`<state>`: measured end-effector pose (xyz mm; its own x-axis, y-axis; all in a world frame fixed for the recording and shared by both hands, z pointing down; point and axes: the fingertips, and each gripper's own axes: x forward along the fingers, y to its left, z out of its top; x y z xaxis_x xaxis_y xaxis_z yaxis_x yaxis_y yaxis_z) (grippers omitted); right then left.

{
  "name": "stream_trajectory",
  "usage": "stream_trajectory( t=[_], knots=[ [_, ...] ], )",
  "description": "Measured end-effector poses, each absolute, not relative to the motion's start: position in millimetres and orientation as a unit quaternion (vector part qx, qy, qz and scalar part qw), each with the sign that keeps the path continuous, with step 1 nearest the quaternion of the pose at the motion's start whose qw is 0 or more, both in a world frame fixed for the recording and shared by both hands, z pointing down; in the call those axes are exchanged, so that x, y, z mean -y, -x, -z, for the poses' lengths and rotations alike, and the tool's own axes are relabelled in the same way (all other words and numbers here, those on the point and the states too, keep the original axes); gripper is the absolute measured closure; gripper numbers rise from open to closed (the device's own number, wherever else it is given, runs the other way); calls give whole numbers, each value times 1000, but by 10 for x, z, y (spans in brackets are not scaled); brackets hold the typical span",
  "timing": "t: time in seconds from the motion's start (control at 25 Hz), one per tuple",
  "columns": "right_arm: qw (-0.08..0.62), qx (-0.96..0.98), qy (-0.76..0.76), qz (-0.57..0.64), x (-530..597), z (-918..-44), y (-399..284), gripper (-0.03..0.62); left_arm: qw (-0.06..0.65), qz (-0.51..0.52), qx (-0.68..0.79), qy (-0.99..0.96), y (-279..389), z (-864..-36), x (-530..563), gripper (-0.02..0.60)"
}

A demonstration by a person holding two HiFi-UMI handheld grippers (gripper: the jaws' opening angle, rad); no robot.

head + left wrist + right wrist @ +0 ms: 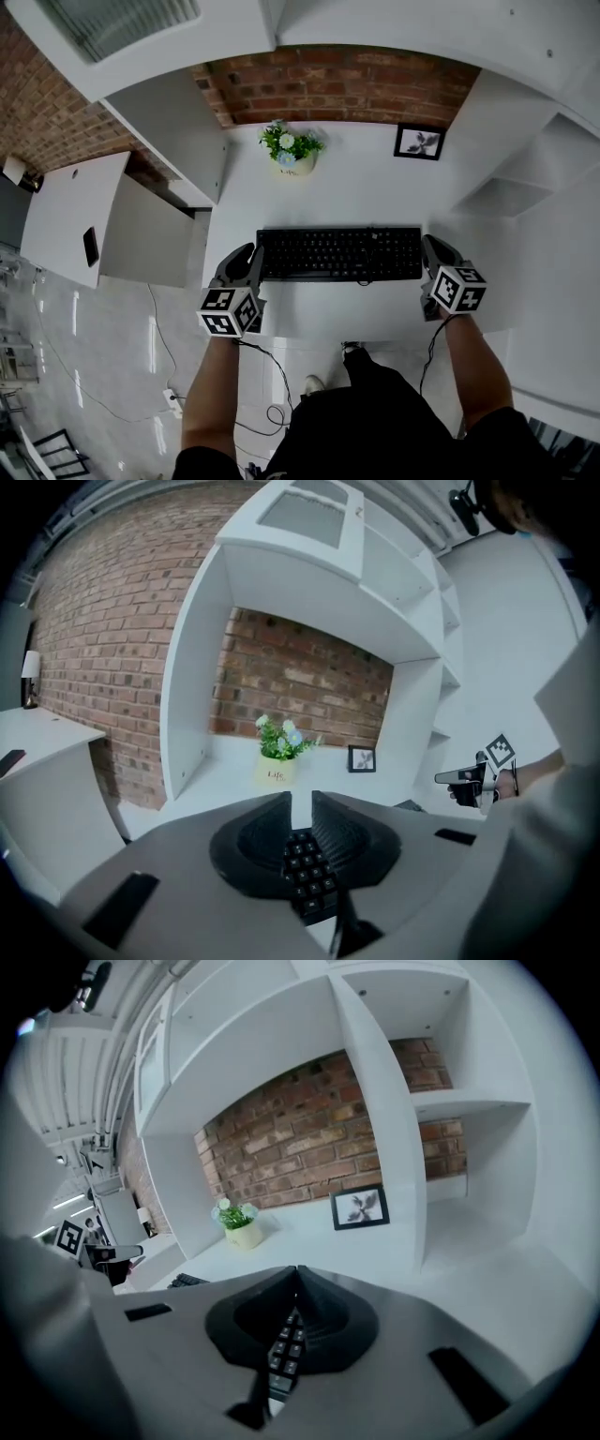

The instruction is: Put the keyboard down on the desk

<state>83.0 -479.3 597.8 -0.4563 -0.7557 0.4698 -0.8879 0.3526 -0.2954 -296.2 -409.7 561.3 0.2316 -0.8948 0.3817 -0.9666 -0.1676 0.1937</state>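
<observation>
Black full-size keyboard lies crosswise on the white desk, near the front edge and parallel to it. It sits in front of a small potted plant with white flowers and a black-framed picture, both standing well back against the red brick wall. Cannot tell whether the keyboard rests flat or is raised slightly. Left gripper is at the keyboard's left end. In the left gripper view its jaws are closed down on the keyboard, with a narrow gap left at the tips and black keys filling the space between them. Right gripper is at the keyboard's right end. In the right gripper view its jaw tips are drawn together, and keys show in the slit below them. Cannot tell whether it pinches the keyboard edge.
</observation>
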Motion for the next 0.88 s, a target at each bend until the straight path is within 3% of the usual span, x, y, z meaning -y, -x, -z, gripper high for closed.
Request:
stream_trajectory(
  t=[0.08,0.16,0.56,0.88],
  knots=[
    [110,817,-503,-258,4673,-5809,-755,576,187,-79,605,-770,2899,-5416,4022,545],
    [93,823,-499,-255,4530,-5636,-671,576,177,-69,592,-783,2814,-5219,3916,558],
    [49,860,-469,-194,3492,-4839,-223,576,127,-56,587,-798,2596,-4539,2916,563],
    [27,860,-479,-173,2466,-4500,-152,576,130,-38,567,-812,2522,-4395,1999,563]
  ],
)
